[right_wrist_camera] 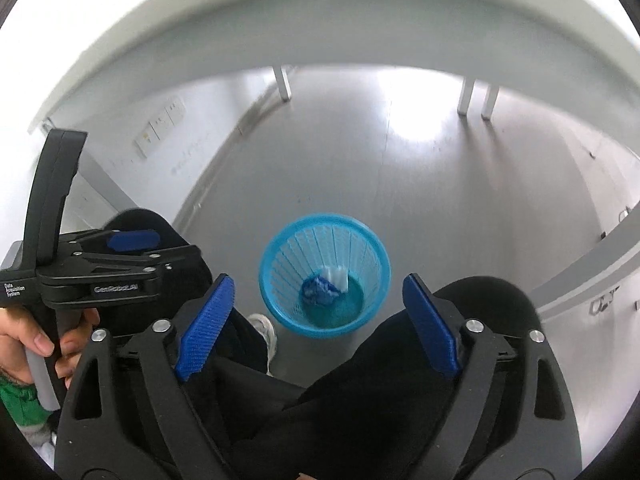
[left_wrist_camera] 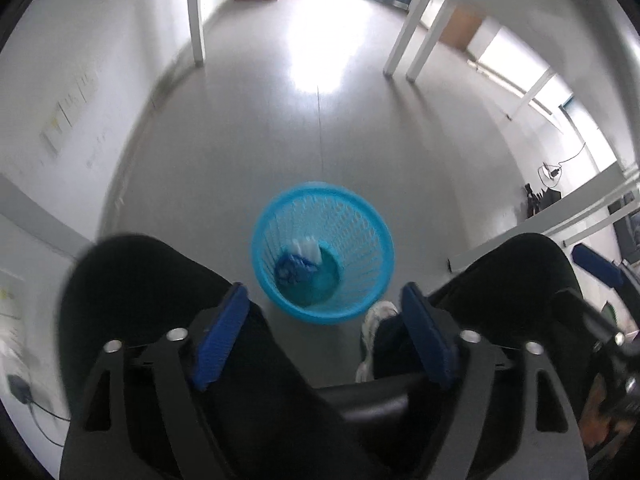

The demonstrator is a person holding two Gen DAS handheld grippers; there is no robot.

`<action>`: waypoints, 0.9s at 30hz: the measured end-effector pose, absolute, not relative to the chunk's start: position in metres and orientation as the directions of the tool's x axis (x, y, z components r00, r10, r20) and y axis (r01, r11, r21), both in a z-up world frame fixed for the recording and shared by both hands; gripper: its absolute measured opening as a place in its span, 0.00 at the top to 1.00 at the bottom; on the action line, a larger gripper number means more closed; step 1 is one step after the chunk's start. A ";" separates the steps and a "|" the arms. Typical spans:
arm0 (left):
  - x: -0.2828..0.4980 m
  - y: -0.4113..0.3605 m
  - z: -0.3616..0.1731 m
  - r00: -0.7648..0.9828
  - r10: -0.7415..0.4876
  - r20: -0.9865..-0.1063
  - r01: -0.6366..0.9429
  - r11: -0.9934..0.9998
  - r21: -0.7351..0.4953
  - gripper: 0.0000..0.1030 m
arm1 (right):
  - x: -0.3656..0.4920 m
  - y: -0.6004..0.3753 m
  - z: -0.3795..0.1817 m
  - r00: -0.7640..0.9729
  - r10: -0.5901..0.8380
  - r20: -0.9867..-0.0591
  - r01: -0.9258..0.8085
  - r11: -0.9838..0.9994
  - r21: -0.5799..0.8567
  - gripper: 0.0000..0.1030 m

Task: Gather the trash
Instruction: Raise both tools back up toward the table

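Looking down from both wrist cameras, a blue mesh bin (left_wrist_camera: 322, 252) stood on the grey floor (left_wrist_camera: 280, 140) between the person's knees. Inside it lay the trash: a crumpled blue wad (left_wrist_camera: 294, 270) on the bin bottom, with a white ribbed piece (left_wrist_camera: 306, 248) leaning against the inner wall, touching the wad. Same contents were seen from the right view: bin (right_wrist_camera: 324, 276), wad (right_wrist_camera: 320, 290), white piece (right_wrist_camera: 336, 274).

Left gripper (left_wrist_camera: 322, 336) was spread wide, blue pads (left_wrist_camera: 220, 340) well apart, nothing between them; it hung above the bin and the black-trousered legs (left_wrist_camera: 132, 292). Right gripper (right_wrist_camera: 320, 324) was likewise spread wide and empty, pads (right_wrist_camera: 204, 328) well apart, pointed steeply down at the bin.

In the right view the left gripper's body also showed at the left edge, held by the left hand (right_wrist_camera: 36, 344) around its grey handle; a green sleeve (right_wrist_camera: 16, 400) sat below the hand. A white shoe (left_wrist_camera: 376, 336) rested on the floor just beside the bin. White table edge (right_wrist_camera: 320, 32) crossed the top of the right view; table legs (left_wrist_camera: 196, 12) stood farther off. Frames were slightly motion-blurred.
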State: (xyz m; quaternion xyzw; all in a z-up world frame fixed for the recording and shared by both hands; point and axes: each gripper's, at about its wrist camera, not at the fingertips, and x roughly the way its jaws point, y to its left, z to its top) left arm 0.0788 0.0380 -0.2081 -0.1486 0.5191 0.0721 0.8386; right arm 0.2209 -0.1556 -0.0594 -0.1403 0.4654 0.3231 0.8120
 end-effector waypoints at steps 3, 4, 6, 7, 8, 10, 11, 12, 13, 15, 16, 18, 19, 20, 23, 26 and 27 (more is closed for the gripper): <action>0.065 0.034 -0.186 0.527 0.024 -0.850 -0.248 0.960 -0.126 0.06 | 0.206 -0.159 -0.038 0.396 0.433 -0.810 -0.665 0.744 0.072 0.16; 0.061 0.033 -0.179 0.547 0.044 -0.836 -0.244 0.964 -0.109 0.06 | 0.201 -0.162 -0.031 0.410 0.444 -0.797 -0.668 0.741 0.069 0.15; 0.055 0.033 -0.170 0.568 0.067 -0.820 -0.241 0.967 -0.088 0.06 | 0.193 -0.163 -0.014 0.448 0.466 -0.763 -0.677 0.734 0.050 0.12; 0.053 0.034 -0.166 0.576 0.067 -0.815 -0.238 0.967 -0.088 0.06 | 0.189 -0.163 -0.007 0.465 0.472 -0.749 -0.680 0.732 0.039 0.11; 0.051 0.036 -0.161 0.588 0.064 -0.806 -0.235 0.967 -0.095 0.06 | 0.185 -0.164 0.002 0.486 0.479 -0.731 -0.682 0.731 0.025 0.10; 0.048 0.040 -0.150 0.611 0.061 -0.789 -0.237 0.965 -0.109 0.06 | 0.180 -0.163 0.014 0.516 0.489 -0.704 -0.684 0.729 0.005 0.08; 0.045 0.044 -0.142 0.625 0.058 -0.778 -0.239 0.963 -0.120 0.06 | 0.178 -0.161 0.022 0.527 0.495 -0.691 -0.689 0.725 -0.006 0.08; 0.042 0.046 -0.135 0.639 0.052 -0.767 -0.239 0.962 -0.133 0.06 | 0.175 -0.160 0.030 0.531 0.501 -0.683 -0.691 0.722 -0.008 0.08; 0.040 0.050 -0.126 0.659 0.043 -0.751 -0.236 0.960 -0.153 0.06 | 0.173 -0.159 0.038 0.536 0.513 -0.670 -0.696 0.718 -0.007 0.08; 0.035 0.054 -0.112 0.685 0.037 -0.727 -0.234 0.957 -0.171 0.06 | 0.172 -0.155 0.050 0.551 0.527 -0.646 -0.702 0.712 -0.018 0.08; 0.033 0.057 -0.103 0.702 0.036 -0.711 -0.231 0.956 -0.180 0.06 | 0.174 -0.154 0.056 0.559 0.531 -0.637 -0.704 0.710 -0.025 0.08; 0.032 0.058 -0.090 0.722 0.018 -0.691 -0.211 0.958 -0.196 0.06 | 0.172 -0.148 0.068 0.578 0.538 -0.614 -0.706 0.707 -0.045 0.08; 0.033 0.060 -0.082 0.733 -0.009 -0.681 -0.187 0.959 -0.214 0.06 | 0.173 -0.144 0.074 0.585 0.541 -0.604 -0.708 0.704 -0.056 0.08; 0.033 0.061 -0.078 0.738 -0.017 -0.674 -0.178 0.960 -0.219 0.06 | 0.174 -0.141 0.077 0.589 0.543 -0.598 -0.709 0.702 -0.061 0.08; 0.036 0.062 -0.062 0.762 0.000 -0.648 -0.158 0.970 -0.186 0.06 | 0.179 -0.131 0.088 0.592 0.552 -0.587 -0.716 0.694 -0.070 0.08; 0.039 0.060 -0.047 0.784 0.026 -0.620 -0.150 0.977 -0.149 0.06 | 0.186 -0.121 0.095 0.596 0.556 -0.579 -0.718 0.693 -0.074 0.08; 0.040 0.060 -0.041 0.791 0.032 -0.611 -0.149 0.979 -0.142 0.06 | 0.188 -0.119 0.096 0.597 0.559 -0.575 -0.718 0.692 -0.074 0.08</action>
